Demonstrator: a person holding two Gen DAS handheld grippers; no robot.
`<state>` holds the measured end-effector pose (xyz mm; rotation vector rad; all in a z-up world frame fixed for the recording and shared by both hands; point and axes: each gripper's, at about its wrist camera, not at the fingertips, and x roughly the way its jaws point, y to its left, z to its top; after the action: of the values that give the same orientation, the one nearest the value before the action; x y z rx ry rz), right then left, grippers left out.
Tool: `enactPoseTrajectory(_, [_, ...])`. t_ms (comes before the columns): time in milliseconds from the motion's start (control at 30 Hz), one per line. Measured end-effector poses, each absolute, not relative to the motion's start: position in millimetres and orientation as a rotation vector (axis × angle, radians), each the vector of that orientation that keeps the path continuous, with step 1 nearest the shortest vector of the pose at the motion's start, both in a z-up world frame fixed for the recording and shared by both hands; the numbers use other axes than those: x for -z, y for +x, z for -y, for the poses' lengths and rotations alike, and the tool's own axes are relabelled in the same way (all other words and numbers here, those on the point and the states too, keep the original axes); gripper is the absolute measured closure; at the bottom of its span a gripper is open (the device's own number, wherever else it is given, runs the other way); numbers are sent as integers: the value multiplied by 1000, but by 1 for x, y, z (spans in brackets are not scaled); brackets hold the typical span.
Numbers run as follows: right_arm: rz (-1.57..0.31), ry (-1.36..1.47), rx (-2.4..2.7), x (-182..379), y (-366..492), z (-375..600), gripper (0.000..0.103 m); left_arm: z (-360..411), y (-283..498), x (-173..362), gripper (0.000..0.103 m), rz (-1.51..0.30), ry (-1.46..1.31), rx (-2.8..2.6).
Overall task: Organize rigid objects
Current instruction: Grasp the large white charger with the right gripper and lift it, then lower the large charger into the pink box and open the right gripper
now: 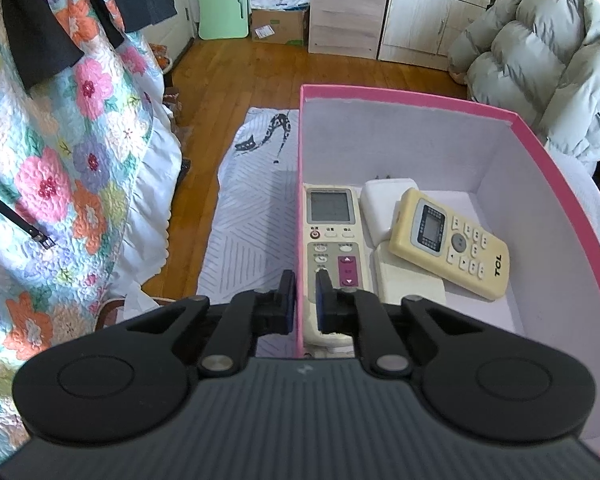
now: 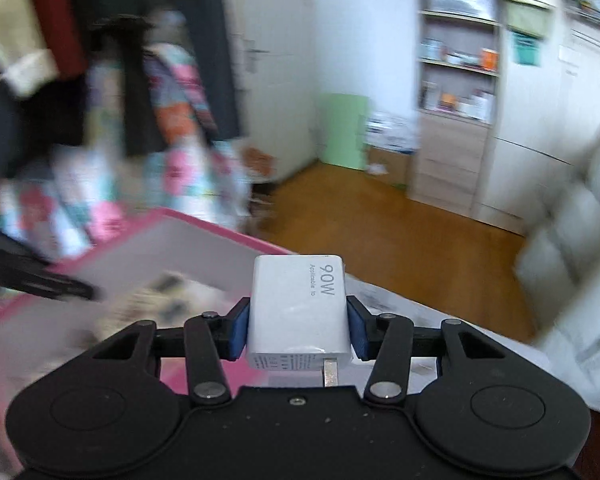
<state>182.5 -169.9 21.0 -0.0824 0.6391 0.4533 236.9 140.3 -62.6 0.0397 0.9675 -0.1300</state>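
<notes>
Pretty clearly a bedroom in someone's home: wood plank floor, a flowery quilted bedspread hanging off a bed, pale wood wardrobes and drawers, cluttered shelves, and a puffy grey coat dumped nearby.

Left gripper clamped on the pink box's left wall, one finger outside, one inside. In the box: long white remote flat along that wall, yellowed TCL remote tilted across two white adapters. Box sits on a patterned white cloth
</notes>
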Motion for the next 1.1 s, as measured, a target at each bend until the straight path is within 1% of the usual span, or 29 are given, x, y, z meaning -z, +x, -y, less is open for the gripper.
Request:
enactPoseTrajectory(67, [-655, -103, -529, -34, 180, 154, 49, -140, 236, 62, 96, -957, 39, 124])
enactPoseTrajectory(133, [-685, -148, -593, -42, 177, 133, 49, -140, 234, 60, 100, -937, 47, 113])
enactPoseTrajectory(367, [-869, -225, -716, -42, 196, 87, 49, -140, 226, 53, 102, -862, 58, 108])
enactPoseTrajectory(567, [-971, -415, -795, -22, 206, 56, 49, -137, 221, 49, 102, -820, 78, 99])
enactPoseTrajectory(800, [-1052, -616, -859, 8, 201, 27, 49, -139, 221, 49, 102, -819, 69, 100])
enactPoseTrajectory(1033, [-1121, -687, -904, 31, 210, 14, 49, -141, 222, 49, 102, -819, 77, 97])
enactPoseTrajectory(1067, [-1124, -696, -905, 33, 210, 14, 48, -141, 222, 49, 102, -819, 74, 97])
enactPoseTrajectory(1100, [-1108, -705, -900, 33, 209, 13, 38, -142, 222, 49, 102, -819, 71, 97])
